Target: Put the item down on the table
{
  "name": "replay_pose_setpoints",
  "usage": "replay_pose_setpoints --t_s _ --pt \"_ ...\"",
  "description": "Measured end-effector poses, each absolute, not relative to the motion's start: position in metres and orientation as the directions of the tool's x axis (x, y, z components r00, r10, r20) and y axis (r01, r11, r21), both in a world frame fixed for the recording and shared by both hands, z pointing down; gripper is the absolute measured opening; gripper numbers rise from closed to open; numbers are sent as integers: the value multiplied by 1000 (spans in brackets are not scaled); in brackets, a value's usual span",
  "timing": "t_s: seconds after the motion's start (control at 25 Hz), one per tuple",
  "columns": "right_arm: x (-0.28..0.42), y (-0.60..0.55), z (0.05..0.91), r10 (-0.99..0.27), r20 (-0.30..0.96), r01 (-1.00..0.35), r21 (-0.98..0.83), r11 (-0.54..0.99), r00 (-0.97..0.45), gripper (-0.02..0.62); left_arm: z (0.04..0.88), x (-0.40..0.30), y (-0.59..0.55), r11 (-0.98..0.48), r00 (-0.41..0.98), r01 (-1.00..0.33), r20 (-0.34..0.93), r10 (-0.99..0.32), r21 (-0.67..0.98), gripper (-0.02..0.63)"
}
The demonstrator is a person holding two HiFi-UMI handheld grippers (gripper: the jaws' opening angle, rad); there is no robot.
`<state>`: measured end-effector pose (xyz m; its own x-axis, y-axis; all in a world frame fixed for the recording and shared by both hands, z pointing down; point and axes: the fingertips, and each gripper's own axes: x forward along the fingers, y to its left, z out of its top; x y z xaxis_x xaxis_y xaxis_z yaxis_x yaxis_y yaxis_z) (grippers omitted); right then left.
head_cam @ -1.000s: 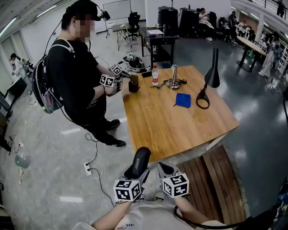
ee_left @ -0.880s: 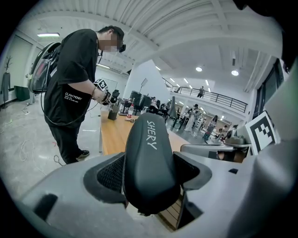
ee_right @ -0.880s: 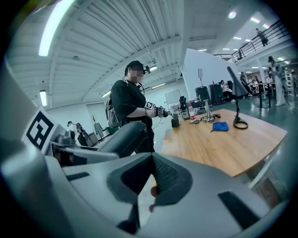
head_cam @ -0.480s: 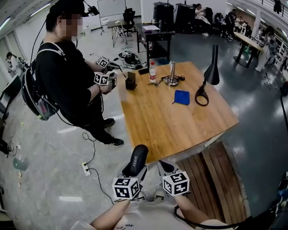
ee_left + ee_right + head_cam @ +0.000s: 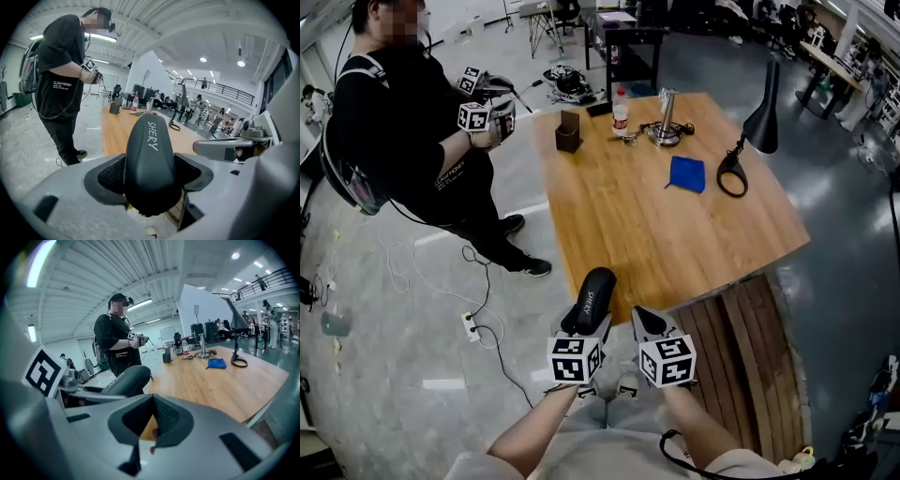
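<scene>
A black oval case (image 5: 590, 298) printed "SHERY" sticks forward out of my left gripper (image 5: 584, 325), which is shut on its rear end. In the left gripper view the case (image 5: 150, 154) fills the middle, wedged between the two mesh pads. It hangs in the air just short of the near edge of the wooden table (image 5: 647, 239). Close beside it on the right is my right gripper (image 5: 646, 324). Its jaws meet in a line (image 5: 152, 420) with nothing between them, and the case (image 5: 125, 380) shows to its left.
Another person (image 5: 389, 131) with marker-cube grippers stands off the table's left side. At the far end are a dark box (image 5: 568, 133), a bottle (image 5: 621, 112), a metal stand (image 5: 665, 117), a blue cloth (image 5: 685, 173) and a black lamp (image 5: 752, 141). Wooden planks (image 5: 741, 347) lie under the near right corner.
The other person has drawn their grippers back from the dark box and stepped away to the left. My grippers and the case have stayed near the table's front edge.
</scene>
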<state>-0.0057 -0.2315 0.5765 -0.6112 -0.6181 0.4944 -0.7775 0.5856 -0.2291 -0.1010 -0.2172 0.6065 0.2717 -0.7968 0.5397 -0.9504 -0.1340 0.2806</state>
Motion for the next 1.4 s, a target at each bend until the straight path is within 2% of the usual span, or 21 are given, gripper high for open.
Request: replay_pose_setpoints --t_s 0.24,0.48,0.8,1.24,1.4 --pt "-15 -284 622 -643 505 -802 -198 563 -576 0 665 -102 -273 -90 248 -954 584 -773 286 328" --pt "-24 -310 681 -610 552 -801 -204 562 -569 0 727 -107 -315 -71 210 -970 649 -731 234 328" --pt "-24 -329 700 -590 563 -794 -223 565 -578 0 776 -109 -339 -37 196 -972 709 -678 233 328" --pt "-25 -334 715 -560 580 -785 -259 563 -592 0 778 -108 -347 -58 209 -970 690 -693 236 330" --pt "-27 -333 717 -554 583 -783 -263 564 -595 0 774 -111 -347 -62 216 -967 661 -718 248 368"
